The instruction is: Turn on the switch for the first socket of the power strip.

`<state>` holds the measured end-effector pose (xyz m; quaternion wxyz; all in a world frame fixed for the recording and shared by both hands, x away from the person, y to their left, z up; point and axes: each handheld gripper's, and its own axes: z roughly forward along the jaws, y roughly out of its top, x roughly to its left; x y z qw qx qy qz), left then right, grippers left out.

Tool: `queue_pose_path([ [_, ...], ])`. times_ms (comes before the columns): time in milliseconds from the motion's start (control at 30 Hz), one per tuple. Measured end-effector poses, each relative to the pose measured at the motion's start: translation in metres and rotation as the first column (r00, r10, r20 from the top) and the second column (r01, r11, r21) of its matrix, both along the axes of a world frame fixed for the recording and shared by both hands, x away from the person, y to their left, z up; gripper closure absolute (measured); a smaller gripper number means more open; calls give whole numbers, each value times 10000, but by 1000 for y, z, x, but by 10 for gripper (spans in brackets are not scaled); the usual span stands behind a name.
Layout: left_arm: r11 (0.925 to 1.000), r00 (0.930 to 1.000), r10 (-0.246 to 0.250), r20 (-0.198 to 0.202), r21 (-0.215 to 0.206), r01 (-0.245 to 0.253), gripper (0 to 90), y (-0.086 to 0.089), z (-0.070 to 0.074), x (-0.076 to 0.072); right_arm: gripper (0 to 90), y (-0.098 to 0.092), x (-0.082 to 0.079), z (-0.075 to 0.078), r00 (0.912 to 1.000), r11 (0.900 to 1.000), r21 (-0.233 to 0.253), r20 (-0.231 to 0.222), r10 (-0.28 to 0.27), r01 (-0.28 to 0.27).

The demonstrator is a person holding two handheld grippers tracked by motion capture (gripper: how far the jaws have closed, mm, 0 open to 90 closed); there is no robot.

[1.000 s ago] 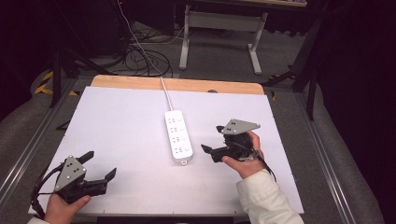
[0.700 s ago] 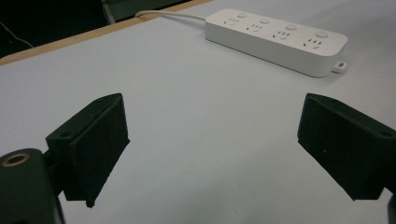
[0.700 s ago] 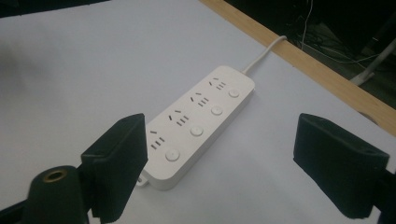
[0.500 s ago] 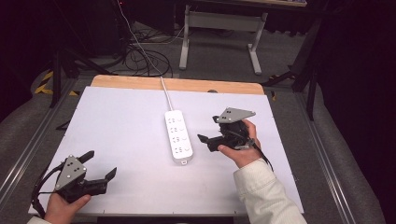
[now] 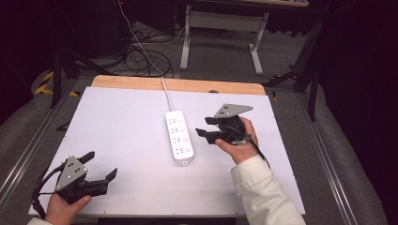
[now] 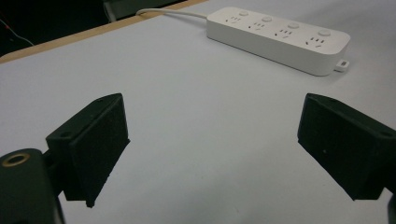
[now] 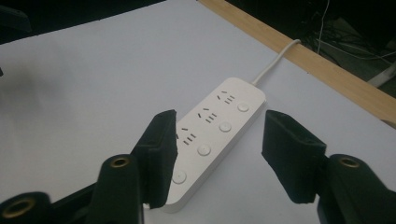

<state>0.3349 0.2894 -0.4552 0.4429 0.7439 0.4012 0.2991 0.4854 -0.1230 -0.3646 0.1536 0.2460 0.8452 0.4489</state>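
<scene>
Power strip (image 5: 179,137) lies flat mid-surface (image 5: 117,122), long axis running away from the person, white cord (image 5: 165,90) leaving the far end over the wooden back edge (image 5: 141,83). Right hand-held gripper (image 5: 205,132) sits just beside the strip's right side, jaws apart, nothing between them; in the right gripper view the strip (image 7: 212,136) lies between and beyond the jaws, near end closest, not touching that I can see. Left hand-held gripper (image 5: 100,166) is at the near-left corner, well apart from the strip, jaws wide apart and empty; its own view shows the strip (image 6: 280,38) far off across bare surface. Handling guess: rigid plastic shell, light to moderate, won't deform under clamp. Smooth glossy sides, so pads could slip if the grip is shallow or off-centre. Four round buttons (image 7: 225,126) along one edge of the top face, so avoid pressing on them. Best hold is likely across the narrow width on the long side walls, near the middle for balance, or at the near end if only sliding it. The cord will drag and resist at the far end, so expect yaw if lifted from one end. Small tab (image 6: 342,64) at the near end looks too flimsy to hold.
</scene>
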Motion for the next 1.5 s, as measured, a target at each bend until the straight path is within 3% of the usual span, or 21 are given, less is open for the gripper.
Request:
queue_pose_path([
  [167, 10000, 9999, -92, 51, -5, 92, 95, -2, 1, 4, 597, 9, 5, -1, 9998, 9995, -281, -111, 144, -148],
  [200, 9999, 9999, -139, 30, 19, 139, 95, -3, 1, 5, 672, 16, 7, 2, 9998, 9990, -400, 95, 194, -190],
  [267, 9997, 9997, -226, 34, 100, 225, 95, -4, 1, 7, 715, 19, 8, 3, 9997, 9990, -362, 62, 248, -246],
  [300, 9996, 9996, -286, 43, 88, 285, 95, -5, 1, 8, 780, 24, 14, 4, 9998, 9991, -375, 34, 197, -195],
  [333, 9995, 9995, -316, 34, 68, 316, 95, -5, 1, 8, 780, 24, 14, 4, 9998, 9991, -375, 34, 197, -195],
  [367, 9994, 9994, -330, 57, 80, 329, 95, -5, 1, 9, 845, 27, 20, 4, 9998, 9993, -340, -108, 146, -149],
  [467, 9994, 9994, -351, 27, -65, 351, 95, -5, 1, 10, 900, 32, 29, 3, 9996, 9994, -292, -233, 189, -195],
  [867, 9993, 9993, -365, 11, 63, 365, 95, -4, 1, 12, 900, 54, 58, -6, 9993, 9982, -589, -348, -153, 132],
  [1167, 9992, 9992, -406, 26, 25, 406, 95, -4, 1, 12, 900, 65, 75, -23, 9978, 9958, -757, -391, -542, 511],
  [1500, 9992, 9992, -407, 39, 32, 407, 95, -4, 1, 12, 900, 69, 93, -44, 9933, 9926, -1000, -860, -773, 686],
])
